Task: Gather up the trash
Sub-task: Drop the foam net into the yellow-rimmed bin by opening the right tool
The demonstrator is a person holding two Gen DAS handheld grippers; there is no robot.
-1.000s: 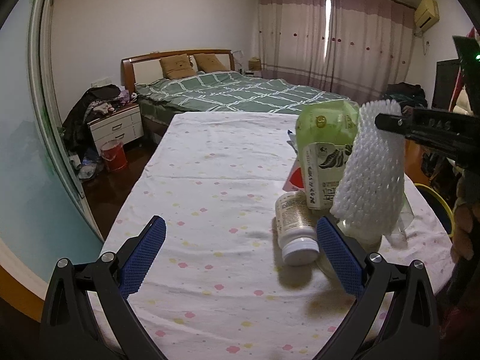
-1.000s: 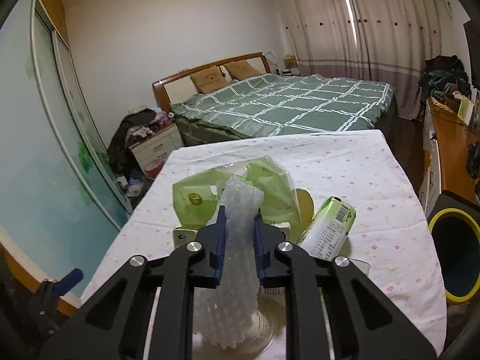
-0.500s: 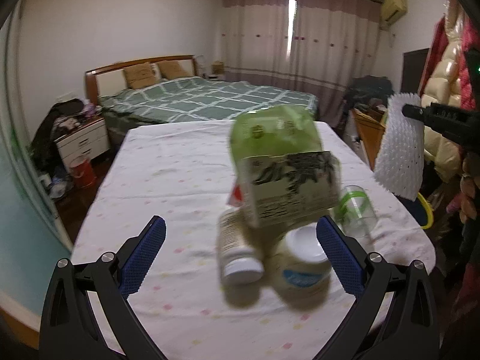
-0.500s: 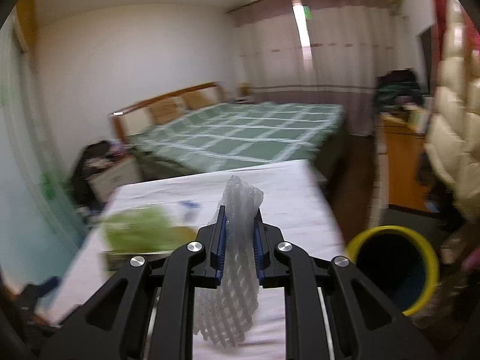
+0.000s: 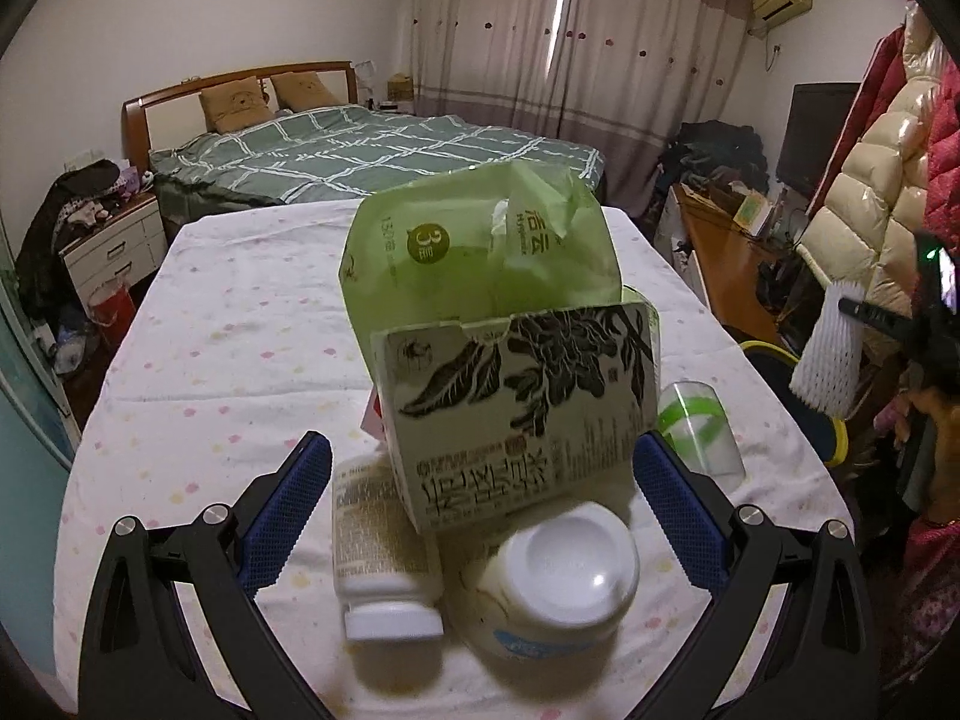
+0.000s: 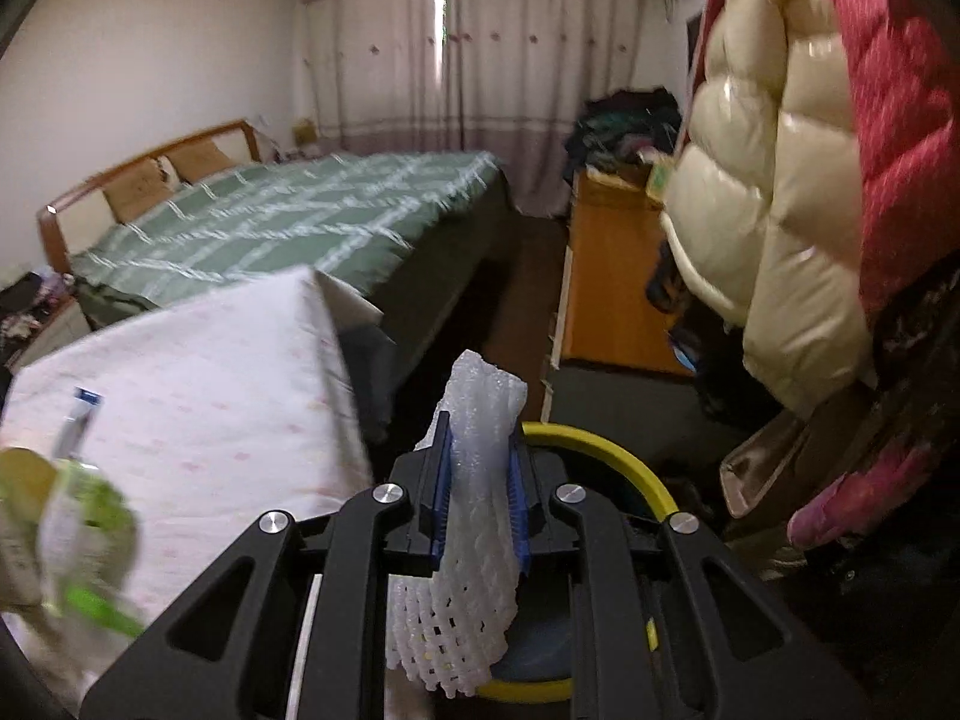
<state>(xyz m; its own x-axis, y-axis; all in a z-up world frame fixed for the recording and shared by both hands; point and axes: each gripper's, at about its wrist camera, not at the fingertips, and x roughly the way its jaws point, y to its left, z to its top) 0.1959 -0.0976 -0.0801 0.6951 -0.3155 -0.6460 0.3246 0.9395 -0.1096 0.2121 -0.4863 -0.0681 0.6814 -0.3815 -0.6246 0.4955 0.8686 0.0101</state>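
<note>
The table (image 5: 240, 324), covered in a pale dotted cloth, serves as the landmark. At its near edge the left gripper (image 5: 480, 510) hangs with its blue pads spread wide and nothing between them. Just past those pads, on the cloth, a white-lidded jar (image 5: 558, 576) stands beside a pill bottle (image 5: 378, 552) lying on its side with its cap toward the camera. Directly behind both sits a printed carton (image 5: 522, 414), tilted, and a crumpled green bag (image 5: 480, 252) rises from behind it. A clear cup with a green band (image 5: 699, 438) lies to the right of the carton, near the table's right edge. Off that right edge, beyond the table, the right gripper (image 6: 477, 492) is clamped on a white foam net sleeve (image 6: 474, 534), its pads pressing the sleeve from both sides so the mesh hangs below them; in the left wrist view the same sleeve (image 5: 825, 354) dangles clear of the cloth. Beneath it stands a yellow-rimmed bin (image 6: 624, 465) on the floor, close to the table's corner. Farther from the table, a bed (image 5: 372, 156) with a green checked cover lies against the far wall, curtains (image 5: 570, 36) behind it.
</note>
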